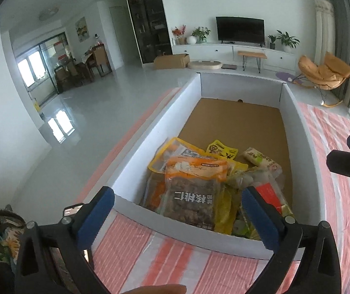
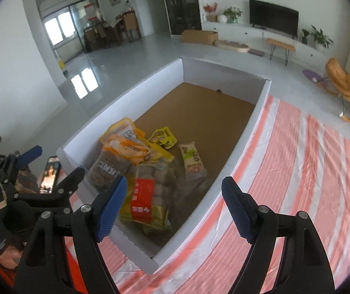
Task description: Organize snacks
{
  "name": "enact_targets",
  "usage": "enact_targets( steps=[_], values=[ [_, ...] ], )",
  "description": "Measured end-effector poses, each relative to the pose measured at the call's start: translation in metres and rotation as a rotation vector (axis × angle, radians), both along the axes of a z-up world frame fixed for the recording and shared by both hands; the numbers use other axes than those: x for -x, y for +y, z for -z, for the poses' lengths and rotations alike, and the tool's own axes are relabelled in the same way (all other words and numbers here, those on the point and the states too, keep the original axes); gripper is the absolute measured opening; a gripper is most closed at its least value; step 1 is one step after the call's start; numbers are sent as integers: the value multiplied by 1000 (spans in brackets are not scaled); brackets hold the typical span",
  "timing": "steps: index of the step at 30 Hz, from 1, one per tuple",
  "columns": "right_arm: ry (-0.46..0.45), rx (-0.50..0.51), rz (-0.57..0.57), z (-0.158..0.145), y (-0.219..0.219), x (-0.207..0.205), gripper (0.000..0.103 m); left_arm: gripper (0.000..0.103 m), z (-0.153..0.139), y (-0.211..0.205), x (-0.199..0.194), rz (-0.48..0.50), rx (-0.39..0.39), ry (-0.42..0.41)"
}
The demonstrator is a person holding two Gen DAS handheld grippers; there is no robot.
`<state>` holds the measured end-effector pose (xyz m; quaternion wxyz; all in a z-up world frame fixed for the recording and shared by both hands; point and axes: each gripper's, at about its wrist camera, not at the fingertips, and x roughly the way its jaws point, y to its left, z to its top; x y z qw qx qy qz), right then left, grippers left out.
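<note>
Snacks (image 1: 199, 183) heaped at near end of box (image 1: 135, 147), white walls, brown floor; far end bare cardboard. Left wrist view: walnut pack (image 1: 192, 196) on top, orange band above, dark window below. Yellow bags under and behind; small yellow pouch (image 1: 221, 149) and pale bar (image 1: 260, 159) further in, lying flat. Red-label bag (image 1: 270, 193) at right of heap, partly hidden by right finger. Left gripper (image 1: 177, 215) above near wall, jaws spread wide, nothing between pads, blue pads clear of packs. Striped cloth (image 1: 150, 257) under box, pink and white. Right gripper's tips at right edge, apart from box.

Right wrist view: same heap seen from other side, red-label bag (image 2: 145, 201) nearest, walnut pack (image 2: 109, 169) to its left, pale bar (image 2: 192, 159) and yellow pouch (image 2: 162, 138) beyond. Right gripper (image 2: 175, 205) over near corner of box (image 2: 82, 132), jaws wide, empty, touching nothing. Left gripper (image 2: 55, 161) at left, also spread. Phone (image 2: 49, 177) beside box, screen lit. Cloth (image 2: 297, 171) stretching right.
</note>
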<state>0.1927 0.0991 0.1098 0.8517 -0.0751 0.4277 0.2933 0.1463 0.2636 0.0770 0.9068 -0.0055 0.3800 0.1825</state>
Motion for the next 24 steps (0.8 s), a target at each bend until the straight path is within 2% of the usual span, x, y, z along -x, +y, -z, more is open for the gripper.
enact_targets(
  steps=[5,24],
  values=[
    [-14,40,11,-2,3,-3,82,103,-4,3,-3,1,57,-6],
    [8,59,20,9,5,-7,82,103,-6,-7,-9,25,55,-7]
  ],
)
